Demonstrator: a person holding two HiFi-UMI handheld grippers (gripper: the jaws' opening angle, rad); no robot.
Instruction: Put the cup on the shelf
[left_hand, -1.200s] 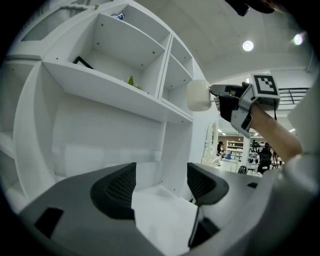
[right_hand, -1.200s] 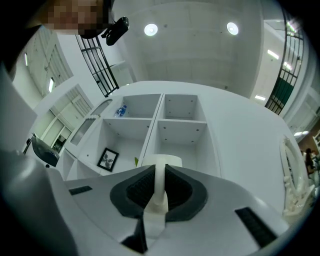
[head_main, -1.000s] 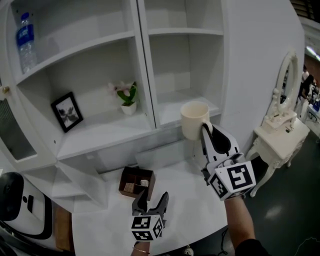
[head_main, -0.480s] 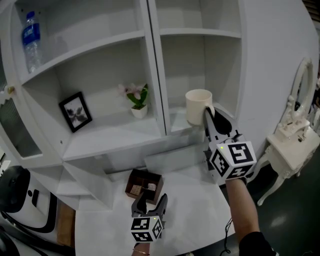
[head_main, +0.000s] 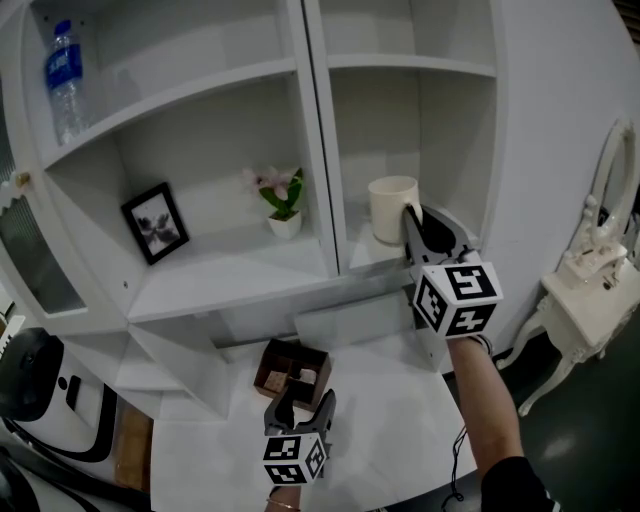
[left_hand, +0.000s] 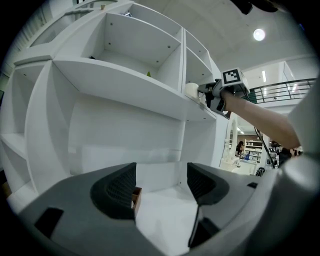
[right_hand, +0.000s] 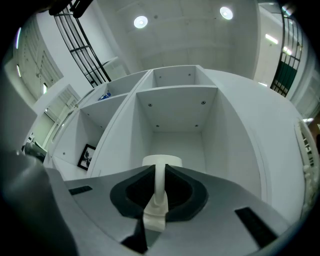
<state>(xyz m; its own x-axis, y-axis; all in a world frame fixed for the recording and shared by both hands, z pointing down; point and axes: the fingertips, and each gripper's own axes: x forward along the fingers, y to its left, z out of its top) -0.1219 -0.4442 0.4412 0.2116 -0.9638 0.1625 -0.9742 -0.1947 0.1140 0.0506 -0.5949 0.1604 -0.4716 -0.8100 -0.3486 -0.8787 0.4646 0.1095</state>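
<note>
Clamped the right claw (head_main: 411, 218) on the handle of the cup (head_main: 392, 208), so carried it upright at the front of the right shelf (head_main: 365, 255) bay, seemingly for setting down. Held the left claw (head_main: 300, 402) released and empty, low over the desk (head_main: 385, 400), out of the way.

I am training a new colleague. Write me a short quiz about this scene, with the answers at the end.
1. True or false: the right gripper has its jaws shut on the handle of the cup.
2. What stands in the same compartment as the framed picture? A) water bottle B) potted plant C) wooden box
3. Fill in: the jaws of the left gripper stand ____, with nothing held between them.
Key: 1 true; 2 B; 3 open.
</note>
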